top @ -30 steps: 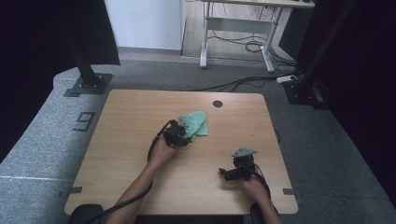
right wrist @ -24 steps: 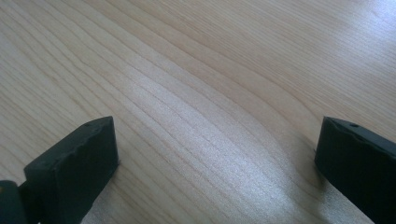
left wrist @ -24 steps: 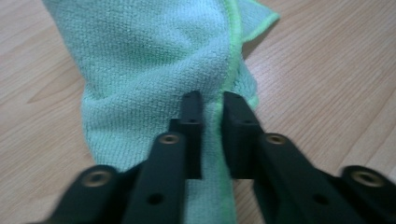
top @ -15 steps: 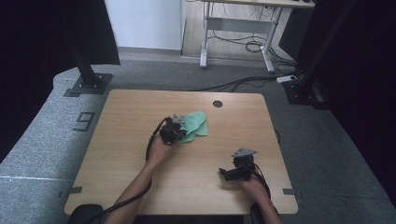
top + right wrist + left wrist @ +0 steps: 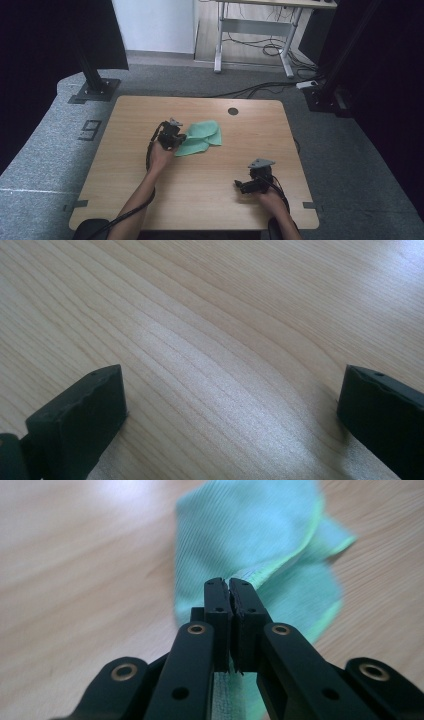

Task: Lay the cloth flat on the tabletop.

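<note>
A green cloth (image 5: 204, 135) lies crumpled near the middle of the wooden table (image 5: 125, 170). My left gripper (image 5: 180, 139) is at the cloth's left edge and is shut on it. In the left gripper view the two black jaws meet at the left gripper's tip (image 5: 229, 587), with a fold of the green cloth (image 5: 250, 530) pinched between them; the rest of it spreads out beyond. My right gripper (image 5: 241, 186) rests near the table's front right. Its jaws stand wide apart over bare wood, with nothing between them at the right gripper (image 5: 235, 400).
A round cable hole (image 5: 233, 111) sits near the table's far edge. Black stands (image 5: 95, 85) rise on the grey floor at the left and right. A white desk frame (image 5: 250, 30) with cables stands behind.
My left hand has shifted left and slightly away from the person, dragging the near edge of the green cloth with it. The right hand has stayed put.
</note>
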The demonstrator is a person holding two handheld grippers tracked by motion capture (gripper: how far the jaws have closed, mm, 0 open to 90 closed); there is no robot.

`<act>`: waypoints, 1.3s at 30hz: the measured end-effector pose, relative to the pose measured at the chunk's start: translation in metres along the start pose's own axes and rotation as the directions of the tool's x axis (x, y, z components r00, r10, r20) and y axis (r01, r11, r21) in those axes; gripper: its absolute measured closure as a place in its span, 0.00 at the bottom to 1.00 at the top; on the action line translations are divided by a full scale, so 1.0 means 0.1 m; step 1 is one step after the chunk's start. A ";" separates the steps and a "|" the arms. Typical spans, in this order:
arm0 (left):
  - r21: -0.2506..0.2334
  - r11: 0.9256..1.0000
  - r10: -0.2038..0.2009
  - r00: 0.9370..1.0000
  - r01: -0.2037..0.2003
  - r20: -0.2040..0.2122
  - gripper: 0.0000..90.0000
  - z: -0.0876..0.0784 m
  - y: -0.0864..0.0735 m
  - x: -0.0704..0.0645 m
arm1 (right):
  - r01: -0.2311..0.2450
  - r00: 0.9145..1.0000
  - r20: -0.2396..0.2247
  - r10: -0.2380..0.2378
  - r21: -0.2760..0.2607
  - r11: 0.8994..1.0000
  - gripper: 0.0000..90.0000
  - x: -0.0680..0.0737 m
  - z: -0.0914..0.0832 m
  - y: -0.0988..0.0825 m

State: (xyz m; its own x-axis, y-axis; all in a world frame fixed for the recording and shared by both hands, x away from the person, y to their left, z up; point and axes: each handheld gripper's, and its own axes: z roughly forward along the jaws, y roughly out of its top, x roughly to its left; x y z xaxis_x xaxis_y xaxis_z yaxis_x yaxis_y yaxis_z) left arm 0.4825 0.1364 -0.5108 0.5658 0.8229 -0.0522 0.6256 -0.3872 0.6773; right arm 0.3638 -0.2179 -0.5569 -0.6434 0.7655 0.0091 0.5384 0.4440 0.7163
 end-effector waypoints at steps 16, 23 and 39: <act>-0.035 0.996 0.090 0.993 -0.087 0.080 0.56 -0.08 0.18 -0.07 | 0.002 1.000 0.000 -0.002 -0.001 1.000 0.00 0.00 0.00 0.00; 0.020 0.986 0.161 0.980 -0.165 0.114 0.54 0.22 0.31 -0.34 | 0.001 1.000 0.000 -0.001 -0.001 1.000 0.00 0.00 0.00 0.00; -0.059 0.993 0.102 0.995 -0.101 0.021 0.98 0.05 0.45 -0.21 | -0.001 1.000 0.003 0.001 -0.002 1.000 0.00 0.00 0.01 0.01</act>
State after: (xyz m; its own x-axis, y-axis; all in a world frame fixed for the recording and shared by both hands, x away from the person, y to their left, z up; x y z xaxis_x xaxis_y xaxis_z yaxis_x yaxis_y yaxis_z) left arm 0.5010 0.0996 -0.4827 0.6377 0.7702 0.0021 0.5325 -0.4429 0.7213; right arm 0.3650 -0.2167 -0.5568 -0.6416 0.7670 0.0078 0.5380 0.4427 0.7173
